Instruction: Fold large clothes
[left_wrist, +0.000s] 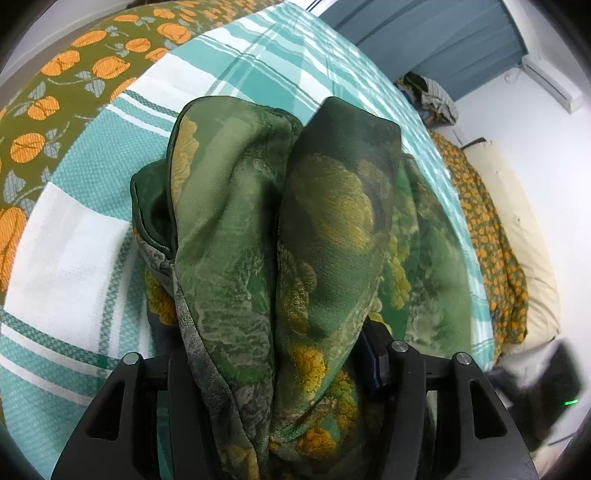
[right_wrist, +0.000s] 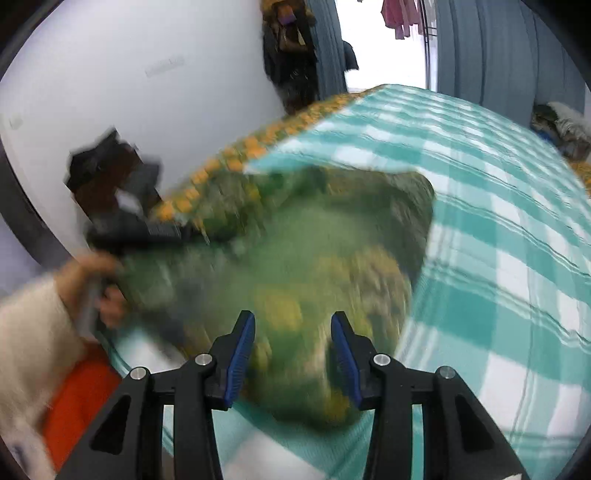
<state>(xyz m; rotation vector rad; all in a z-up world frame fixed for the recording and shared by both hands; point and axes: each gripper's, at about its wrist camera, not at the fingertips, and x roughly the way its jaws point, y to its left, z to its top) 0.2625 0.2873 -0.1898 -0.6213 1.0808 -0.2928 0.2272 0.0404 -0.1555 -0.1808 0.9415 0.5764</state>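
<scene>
A green garment with yellow floral print (left_wrist: 295, 229) lies bunched on the teal-and-white checked bed cover (left_wrist: 74, 236). My left gripper (left_wrist: 280, 369) is shut on a thick fold of it; cloth fills the space between the fingers and hides the pads. In the right wrist view the same garment (right_wrist: 295, 266) is blurred and spread on the checked cover (right_wrist: 498, 221). My right gripper (right_wrist: 293, 332) is open just above its near edge, blue pads (right_wrist: 242, 354) apart and empty. The left gripper (right_wrist: 147, 232) and the hand holding it appear at the garment's left edge.
An olive blanket with orange flowers (left_wrist: 55, 85) borders the bed's far side. A pillow (left_wrist: 528, 266) lies at the right. Blue curtains (right_wrist: 498, 48) and a clothes pile (right_wrist: 565, 129) stand behind the bed. The person's orange and cream sleeve (right_wrist: 44, 369) is at the lower left.
</scene>
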